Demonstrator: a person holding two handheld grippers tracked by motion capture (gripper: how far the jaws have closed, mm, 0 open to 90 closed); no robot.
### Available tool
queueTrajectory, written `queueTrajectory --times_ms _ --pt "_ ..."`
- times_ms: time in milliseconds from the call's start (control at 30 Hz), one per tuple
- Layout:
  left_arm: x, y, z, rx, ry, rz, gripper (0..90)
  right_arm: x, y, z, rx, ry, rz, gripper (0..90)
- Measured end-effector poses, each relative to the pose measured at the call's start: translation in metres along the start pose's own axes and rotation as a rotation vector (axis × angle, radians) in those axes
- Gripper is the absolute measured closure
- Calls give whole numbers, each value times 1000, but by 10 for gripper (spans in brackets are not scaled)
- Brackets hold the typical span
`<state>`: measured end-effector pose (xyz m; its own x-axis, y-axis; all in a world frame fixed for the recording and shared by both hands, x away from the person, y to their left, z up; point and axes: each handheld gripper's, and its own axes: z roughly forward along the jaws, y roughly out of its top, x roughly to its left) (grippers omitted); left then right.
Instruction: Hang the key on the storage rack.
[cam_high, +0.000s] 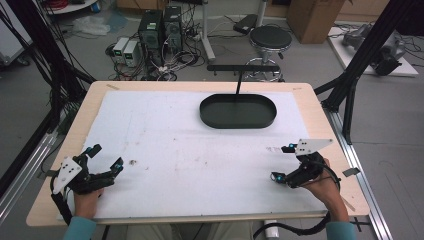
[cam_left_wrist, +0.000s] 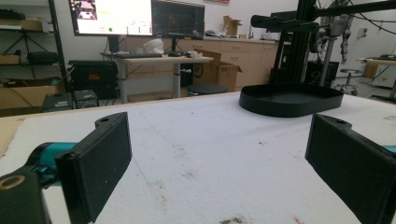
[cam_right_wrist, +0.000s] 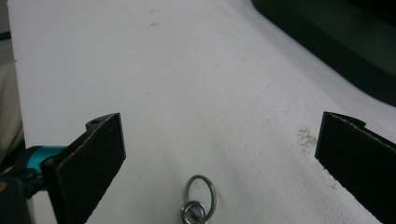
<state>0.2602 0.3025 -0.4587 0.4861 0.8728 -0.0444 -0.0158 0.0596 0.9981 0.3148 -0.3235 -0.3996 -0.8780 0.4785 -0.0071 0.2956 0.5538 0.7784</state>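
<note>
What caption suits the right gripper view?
Open right gripper poised over small metal rings on white mat.

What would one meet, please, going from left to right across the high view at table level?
Left claw → black oval tray → right claw.

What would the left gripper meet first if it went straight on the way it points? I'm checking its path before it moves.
The left gripper, jaws wide open, points across the bare white mat. The black oval tray lies ahead but right of centre, so it may pass beside it; depth is unclear.
</note>
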Motion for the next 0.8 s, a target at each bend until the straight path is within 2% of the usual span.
queueTrajectory --times_ms 67,133,233,500,567,633,700,800 --pt "0 0 0 0 0 0 75 -2 0 4 39 27 -1 9" --pt "0 0 0 1 0 3 74 -3 -1 5 64 33 -1 9" --pt "0 0 0 1 -1 6 75 -5 -1 6 95 55 -4 50" --pt "0 0 0 0 -2 8 75 -9 -3 10 173 102 -14 59" --pt "0 0 0 1 -3 8 75 -9 -4 14 216 139 -27 141" --pt "0 0 0 1 -2 7 74 -10 -5 16 228 165 -21 159" --pt "0 0 0 0 -2 7 75 -10 -5 16 231 164 -14 164" --pt "0 0 0 2 -3 11 75 -13 -6 15 233 180 -4 225"
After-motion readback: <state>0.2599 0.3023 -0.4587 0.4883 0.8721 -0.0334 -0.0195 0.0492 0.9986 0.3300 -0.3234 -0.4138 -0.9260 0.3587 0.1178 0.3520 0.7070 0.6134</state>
